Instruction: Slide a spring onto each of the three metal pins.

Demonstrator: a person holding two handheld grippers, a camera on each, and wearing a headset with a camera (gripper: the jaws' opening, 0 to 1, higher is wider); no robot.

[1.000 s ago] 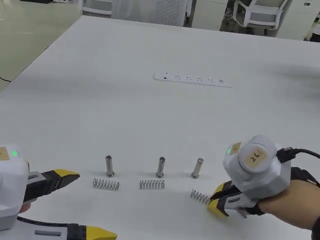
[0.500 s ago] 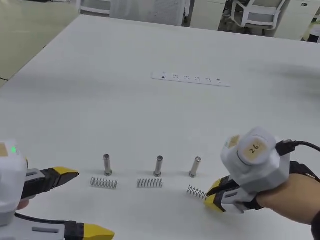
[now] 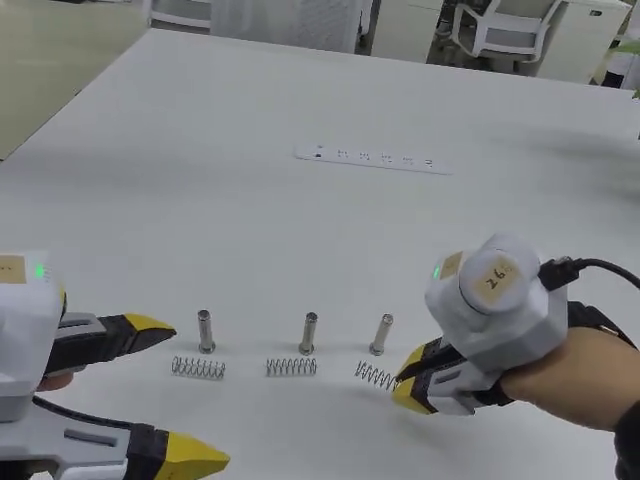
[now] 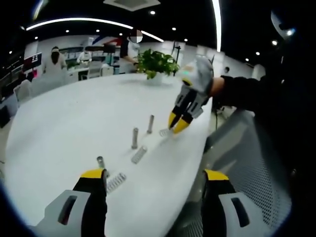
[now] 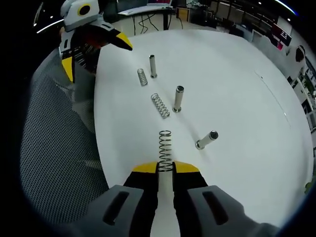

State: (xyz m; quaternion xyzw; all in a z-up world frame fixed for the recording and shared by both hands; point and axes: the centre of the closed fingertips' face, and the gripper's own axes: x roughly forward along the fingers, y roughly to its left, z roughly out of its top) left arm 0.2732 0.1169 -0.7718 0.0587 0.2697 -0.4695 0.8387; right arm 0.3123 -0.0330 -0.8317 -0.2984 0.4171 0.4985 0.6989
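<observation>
White workbench (image 3: pixel 250 120), seen from its near edge.

Left gripper (image 3: pixel 190 395): held over the near edge, to the left of the row of parts. Its jaws are spread wide (in the left gripper view the two yellow tips stand well apart).

Right gripper (image 3: pixel 405 382): held low over the near edge, to the right of the row. Its jaws are drawn narrow and pinch the near end of the right spring (image 3: pixel 375 375).

Power strip (image 3: pixel 370 158): white, lying flat well toward the far edge and roughly parallel to it.

Metal pins: the left pin (image 3: pixel 205 331), middle pin (image 3: pixel 309 333) and right pin (image 3: pixel 381 334) stand in a row parallel to the near edge.

Springs: the left spring (image 3: pixel 198 368) and middle spring (image 3: pixel 291 367) lie flat on the surface. Each is just on the near-edge side of its own pin and apart from both grippers. The right spring also lies on the surface, just beside the foot of the right pin, running from the yellow tips toward the row.
</observation>
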